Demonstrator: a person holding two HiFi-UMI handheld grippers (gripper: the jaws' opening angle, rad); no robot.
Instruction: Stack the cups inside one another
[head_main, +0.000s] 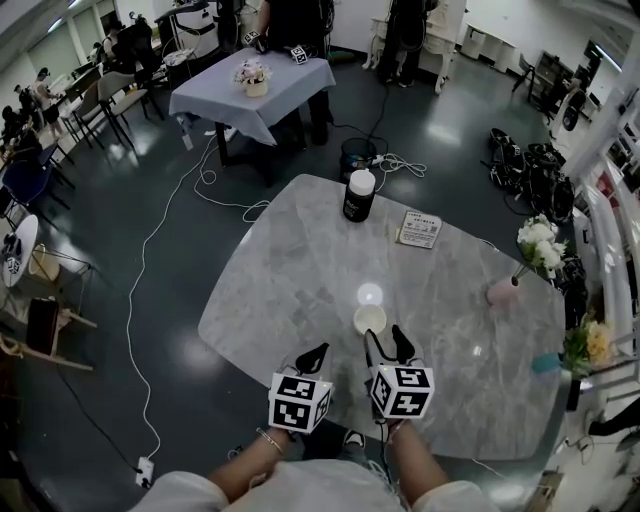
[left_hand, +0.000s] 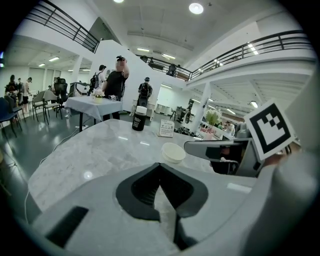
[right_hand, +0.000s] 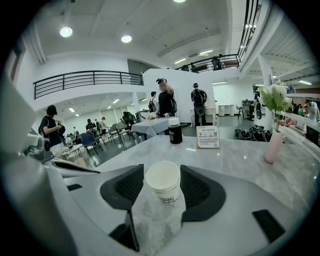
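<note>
The white paper cup (right_hand: 162, 182), its dark print too small to read, stands on the grey marble bench (head_main: 300, 270) in a large hall with a dark glossy floor (head_main: 120, 250); the right tool (right_hand: 162, 170) flanks it with jaws apart, and the left tool (left_hand: 159, 167) has its jaws together, empty

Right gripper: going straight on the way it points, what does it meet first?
The white paper cup, upright in the gap between the right gripper's open jaws, probably just at their tips; depth is hard to judge.
</note>
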